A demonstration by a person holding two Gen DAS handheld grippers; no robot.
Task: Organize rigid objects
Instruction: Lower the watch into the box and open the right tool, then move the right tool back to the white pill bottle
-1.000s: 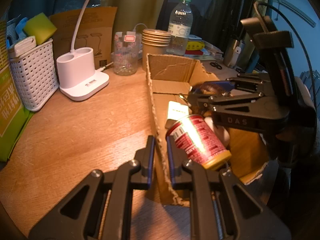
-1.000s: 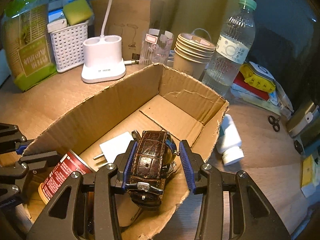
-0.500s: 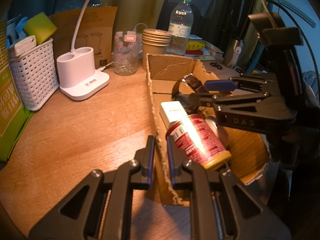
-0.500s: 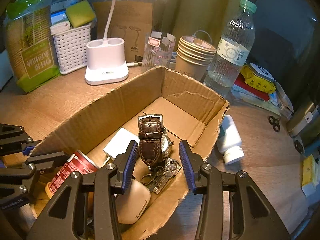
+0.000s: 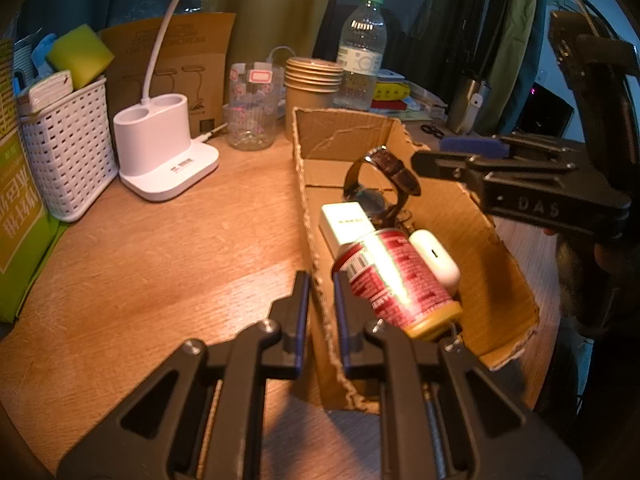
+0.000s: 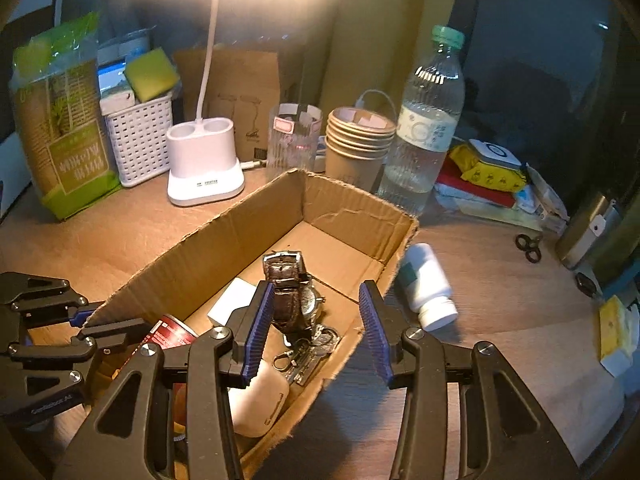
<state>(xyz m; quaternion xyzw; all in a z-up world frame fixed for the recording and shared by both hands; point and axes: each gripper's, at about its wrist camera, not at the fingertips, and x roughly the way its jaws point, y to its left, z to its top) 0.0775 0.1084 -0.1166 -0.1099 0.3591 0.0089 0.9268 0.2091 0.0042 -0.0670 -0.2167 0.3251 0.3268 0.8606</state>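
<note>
An open cardboard box [image 6: 224, 236] [image 5: 476, 216] lies on the wooden table. Inside it are a brown leather watch [image 6: 290, 288] [image 5: 384, 178], a white charger block [image 6: 230, 304] [image 5: 346, 224], a red can [image 5: 394, 280] [image 6: 170, 334], a white earbud case [image 6: 258, 396] [image 5: 434, 260] and keys [image 6: 310, 348]. My left gripper [image 5: 320, 308] is shut on the box's left wall near its front corner. My right gripper [image 6: 316, 328] is open and empty above the box's right front edge. A white pill bottle [image 6: 428, 286] lies outside the box on the right.
A white lamp base [image 6: 204, 172], a white basket [image 6: 138, 136], a glass [image 6: 294, 140], stacked paper cups [image 6: 358, 144] and a water bottle [image 6: 422, 128] stand behind the box. Scissors [image 6: 528, 246] and packets [image 6: 490, 170] lie at the right.
My right gripper let go of the watch, which now lies in the box, then opened wider and rose away. My left gripper has stayed shut on the box wall.
</note>
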